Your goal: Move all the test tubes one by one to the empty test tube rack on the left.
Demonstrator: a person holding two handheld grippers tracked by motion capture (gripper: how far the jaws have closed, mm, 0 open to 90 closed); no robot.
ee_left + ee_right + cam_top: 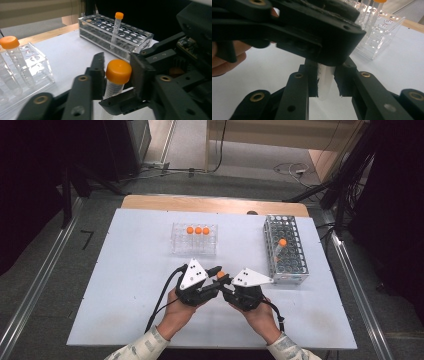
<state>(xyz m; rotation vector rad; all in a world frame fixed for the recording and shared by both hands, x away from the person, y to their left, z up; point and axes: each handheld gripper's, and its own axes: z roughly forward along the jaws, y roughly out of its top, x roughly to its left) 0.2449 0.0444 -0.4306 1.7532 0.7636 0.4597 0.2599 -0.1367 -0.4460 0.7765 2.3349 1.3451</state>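
Over the middle of the table [125,285], both grippers met on one tube [115,82]. The right gripper [325,82] was clamped on the tube's clear body, and the left gripper [117,72] had its jaws closed on the orange cap [118,71], pads pressed against its sides. In the high view the left gripper [216,272] and right gripper [226,287] sat nose to nose just in front of the person's hands, with the cap a small orange spot between them. The work looked partly done: three capped tubes [198,230] already stood in the clear rack [195,240], and one more tube [281,248] stood in the metal rack [285,251] at the right. What remained, as a judgement, was dealing with the held tube's cap, probably twisting it, then placing the tube in a rack; which rack it was meant for could not be told.
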